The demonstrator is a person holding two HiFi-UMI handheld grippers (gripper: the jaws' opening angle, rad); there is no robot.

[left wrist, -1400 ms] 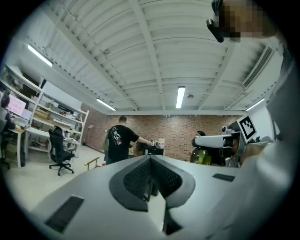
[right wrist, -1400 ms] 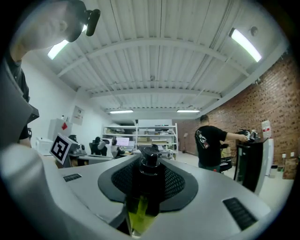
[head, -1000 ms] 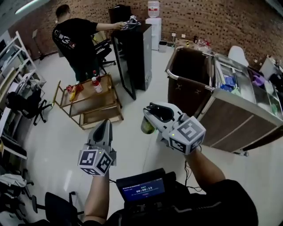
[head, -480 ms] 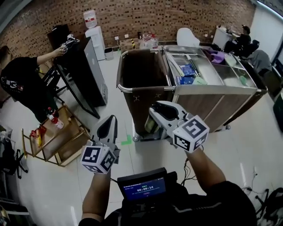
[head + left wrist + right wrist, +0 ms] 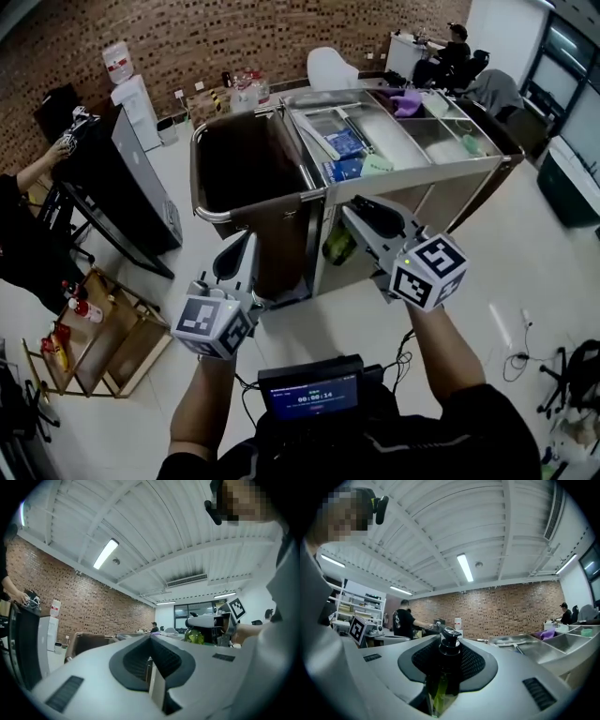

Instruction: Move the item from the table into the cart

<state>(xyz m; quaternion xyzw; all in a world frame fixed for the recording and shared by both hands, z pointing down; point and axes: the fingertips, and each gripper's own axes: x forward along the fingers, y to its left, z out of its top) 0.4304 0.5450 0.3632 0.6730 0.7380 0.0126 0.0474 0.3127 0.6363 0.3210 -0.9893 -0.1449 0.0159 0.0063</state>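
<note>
Right gripper [image 5: 364, 217]: jaws clamped on green bottle [image 5: 338, 246]. The bottle stands upright with a black pump cap and is held before the cart's front wall, not inside the cart. Its contents are seemingly yellow-green liquid.
Left gripper [image 5: 246, 251]: jaws together, nothing between them, at 9 o'clock of the bottle.
Cart [image 5: 212, 214]: at 12 o'clock of both grippers, with a dark bag bay and steel trays.
Black cabinet [image 5: 141, 173]: at 10 o'clock, with a person [image 5: 19, 225] reaching onto it.

A timer reading 00:00:14 is shown on the small screen [image 5: 309, 398] at the lower edge; nothing else can be read.
</note>
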